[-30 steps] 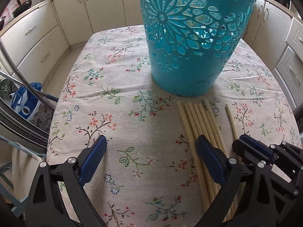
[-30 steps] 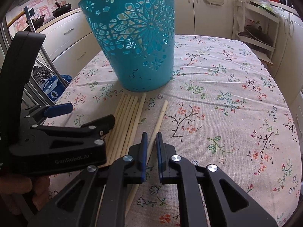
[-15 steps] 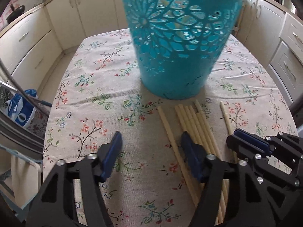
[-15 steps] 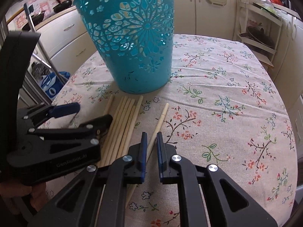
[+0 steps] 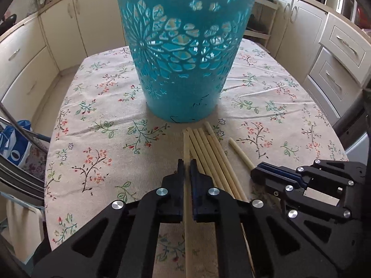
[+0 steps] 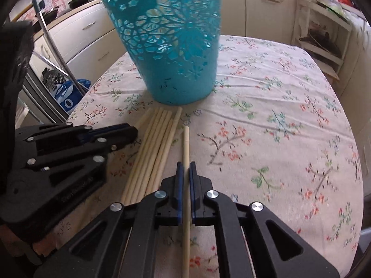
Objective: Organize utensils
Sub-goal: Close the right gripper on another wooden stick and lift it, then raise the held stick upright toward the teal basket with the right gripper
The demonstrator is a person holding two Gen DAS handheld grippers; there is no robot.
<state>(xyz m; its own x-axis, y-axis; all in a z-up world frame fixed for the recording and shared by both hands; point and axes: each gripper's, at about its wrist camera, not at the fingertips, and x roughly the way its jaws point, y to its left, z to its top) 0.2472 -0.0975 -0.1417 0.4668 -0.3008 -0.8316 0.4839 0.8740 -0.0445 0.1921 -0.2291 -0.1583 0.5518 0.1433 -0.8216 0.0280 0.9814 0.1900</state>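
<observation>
Right hand-held gripper (image 6: pixel 185 165) clamps one chopstick (image 6: pixel 186 148) near the basket (image 6: pixel 167 46).

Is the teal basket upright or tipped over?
Upright: the teal basket stands on its narrow base on the floral tablecloth, rim upward. Contents cannot be told.

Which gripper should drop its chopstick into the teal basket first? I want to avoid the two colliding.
Probably left. The left gripper is shut on a chopstick pointing at the teal basket. The right gripper, clamping its separate chopstick, sits off to the side.
</observation>
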